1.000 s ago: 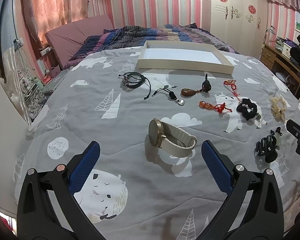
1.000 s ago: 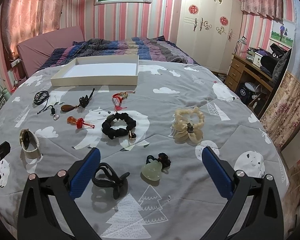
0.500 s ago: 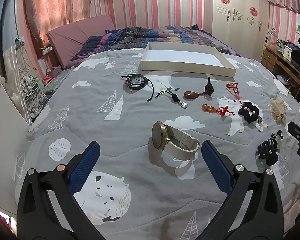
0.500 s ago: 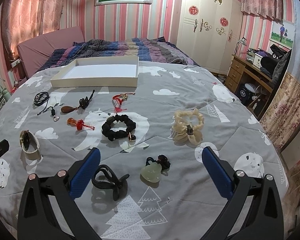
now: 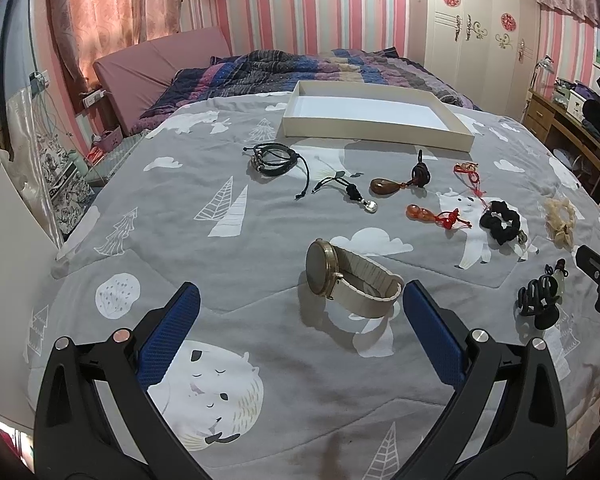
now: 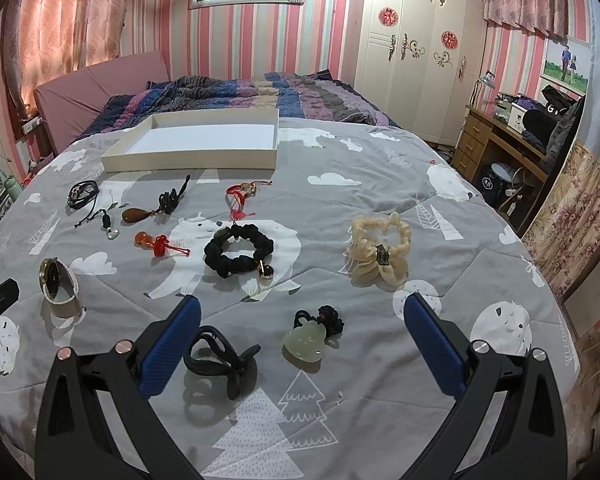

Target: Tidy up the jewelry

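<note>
- now both the left tongs (image 5: 298, 308) and right tongs (image 6: 300, 320) gape wide, holding nothing.
- watch (image 5: 346, 282) stands on edge on the bed, well short of the empty white box (image 5: 374, 136); probably pinch its strap across.
- open quilt lies left of the box; cords crowd its front edge.

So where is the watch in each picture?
Left wrist view: the watch sits in the middle, just ahead of the open jaws.
Right wrist view: the watch is far left, on the blanket.
Shared landmark: the white tray lies behind it in both.
</note>
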### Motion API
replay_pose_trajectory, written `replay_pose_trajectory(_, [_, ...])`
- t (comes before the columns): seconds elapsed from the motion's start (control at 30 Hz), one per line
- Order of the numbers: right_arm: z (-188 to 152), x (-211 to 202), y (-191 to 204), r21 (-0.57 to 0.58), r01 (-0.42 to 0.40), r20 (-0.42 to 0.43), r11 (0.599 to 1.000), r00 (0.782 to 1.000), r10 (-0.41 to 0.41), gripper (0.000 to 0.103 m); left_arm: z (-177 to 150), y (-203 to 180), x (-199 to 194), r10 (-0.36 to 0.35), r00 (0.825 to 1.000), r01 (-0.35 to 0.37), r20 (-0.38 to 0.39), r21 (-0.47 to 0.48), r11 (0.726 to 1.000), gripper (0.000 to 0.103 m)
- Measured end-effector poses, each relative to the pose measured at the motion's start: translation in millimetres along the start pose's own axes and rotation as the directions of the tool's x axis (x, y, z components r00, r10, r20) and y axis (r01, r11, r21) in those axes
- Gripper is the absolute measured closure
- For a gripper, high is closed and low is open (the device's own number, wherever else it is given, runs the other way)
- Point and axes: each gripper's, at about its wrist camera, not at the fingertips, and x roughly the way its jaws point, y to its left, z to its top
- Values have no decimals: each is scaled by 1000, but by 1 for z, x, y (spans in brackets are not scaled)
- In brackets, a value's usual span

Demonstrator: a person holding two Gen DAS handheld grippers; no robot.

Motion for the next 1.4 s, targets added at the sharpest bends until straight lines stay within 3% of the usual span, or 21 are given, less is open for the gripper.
replay_pose_trajectory(1.4, [-6, -7, -1, 8, -12, 9, 1000, 1000, 12, 2, -1, 2, -8, 5, 1000, -5, 0, 3, 1000, 3])
